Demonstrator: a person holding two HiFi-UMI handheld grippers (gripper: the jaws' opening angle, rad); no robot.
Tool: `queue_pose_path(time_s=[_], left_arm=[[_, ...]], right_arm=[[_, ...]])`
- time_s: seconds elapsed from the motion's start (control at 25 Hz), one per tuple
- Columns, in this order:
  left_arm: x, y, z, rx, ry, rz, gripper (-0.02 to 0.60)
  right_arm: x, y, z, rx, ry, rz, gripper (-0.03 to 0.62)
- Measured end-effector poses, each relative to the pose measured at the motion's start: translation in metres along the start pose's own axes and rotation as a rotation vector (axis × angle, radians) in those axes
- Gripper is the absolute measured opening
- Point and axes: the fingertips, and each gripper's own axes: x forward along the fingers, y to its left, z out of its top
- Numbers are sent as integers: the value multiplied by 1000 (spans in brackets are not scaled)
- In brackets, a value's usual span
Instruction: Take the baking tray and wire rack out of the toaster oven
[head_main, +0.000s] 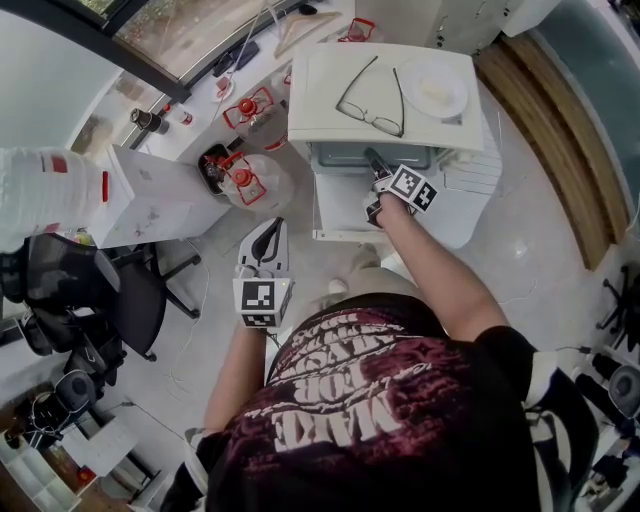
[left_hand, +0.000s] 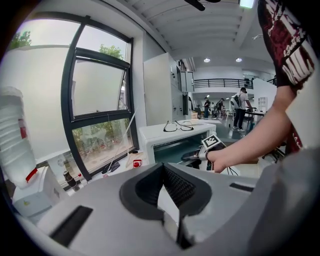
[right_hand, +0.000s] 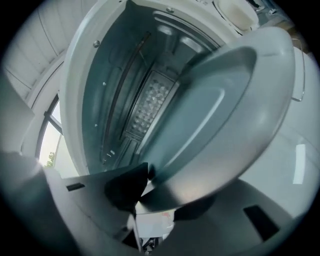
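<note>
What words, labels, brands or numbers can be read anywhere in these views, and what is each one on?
"MARK" and "FOR": large white lettering on the person's dark T-shirt, seen from above and distorted, so the reading is uncertain. The smaller lines around it are illegible.
Red label on the clear bottle: too blurred to read.
On the toaster oven: no brand or marking can be read.
</note>
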Motion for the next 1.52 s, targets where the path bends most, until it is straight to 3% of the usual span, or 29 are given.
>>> queue_pose_path(time_s=[0.48,0.84,1.0,1.28,1.52], left_arm=[[-22,-12,1,15,-41,-37,6],[-51,-21,-7,33,-70,-67,6],[-63,-26,-10,35,-92,-80,6],[-73,-49,-20,29,-111,-146,6],[-64,-80,-4,49,-140,-225,6]], right_arm=[[-38,10,-28,68,-17,79,70],[-81,9,-55,159,-37,96,48],[-106,-3,-67,196,-42,59,25],[-161,-15,-99,174,6,57,20],[-200,-18,-102,168,33,61,18]])
